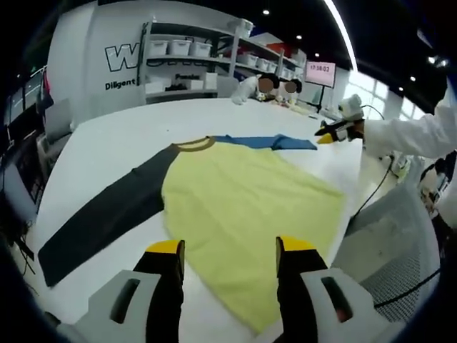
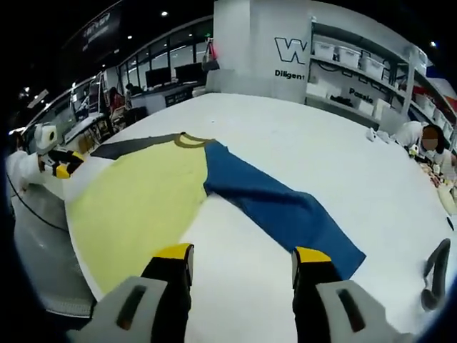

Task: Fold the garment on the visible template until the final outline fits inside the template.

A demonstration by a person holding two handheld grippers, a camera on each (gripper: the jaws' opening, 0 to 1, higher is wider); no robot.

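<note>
A long-sleeved shirt lies flat on the white table (image 1: 107, 136). It has a yellow body (image 1: 250, 200), a dark grey sleeve (image 1: 100, 221), a blue sleeve (image 1: 275, 142) and an olive collar (image 1: 194, 145). My left gripper (image 1: 228, 249) is open over the yellow hem with nothing between its jaws. In the left gripper view, the right gripper (image 1: 334, 133) hangs past the blue cuff, held by a white-sleeved arm. In the right gripper view, the blue sleeve (image 2: 285, 211) stretches out ahead, beside the yellow body (image 2: 136, 207). My right gripper (image 2: 243, 259) is open above bare table near the blue cuff. The left gripper (image 2: 61, 166) appears at the far left.
Shelves with white bins (image 1: 182, 48) stand behind the table, and people (image 1: 275, 87) sit at its far end. A grey mesh chair (image 1: 400, 236) and a cable hang off the near table edge. A dark curved object (image 2: 437, 275) lies at the right.
</note>
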